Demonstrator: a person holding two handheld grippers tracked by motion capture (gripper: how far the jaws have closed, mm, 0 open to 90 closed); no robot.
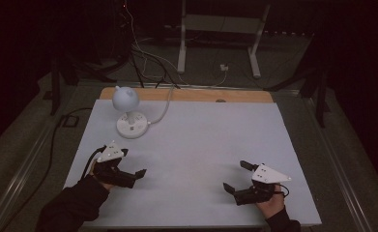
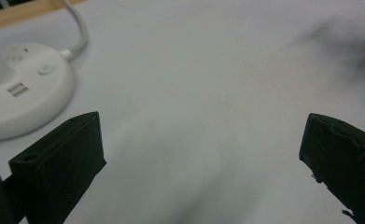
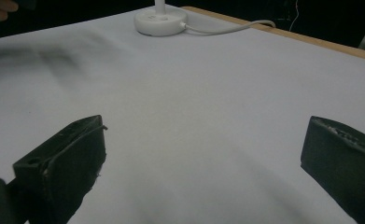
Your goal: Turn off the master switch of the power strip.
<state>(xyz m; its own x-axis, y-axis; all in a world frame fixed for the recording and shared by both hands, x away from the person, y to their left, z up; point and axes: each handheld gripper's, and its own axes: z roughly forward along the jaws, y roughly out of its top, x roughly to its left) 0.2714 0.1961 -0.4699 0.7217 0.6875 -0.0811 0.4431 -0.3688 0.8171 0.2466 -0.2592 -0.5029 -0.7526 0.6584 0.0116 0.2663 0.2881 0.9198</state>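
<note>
Nothing grasped yet: left hand-held gripper (image 1: 137, 172) near small white round-based desk lamp (image 1: 130, 124), right hand-held gripper (image 1: 236, 176) farther off, both released.

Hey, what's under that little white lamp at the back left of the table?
The white lamp stands by its round base directly on the white table cover. Its cable leaves the base toward the wooden edge. Whatever is beneath the base is hidden.
</note>
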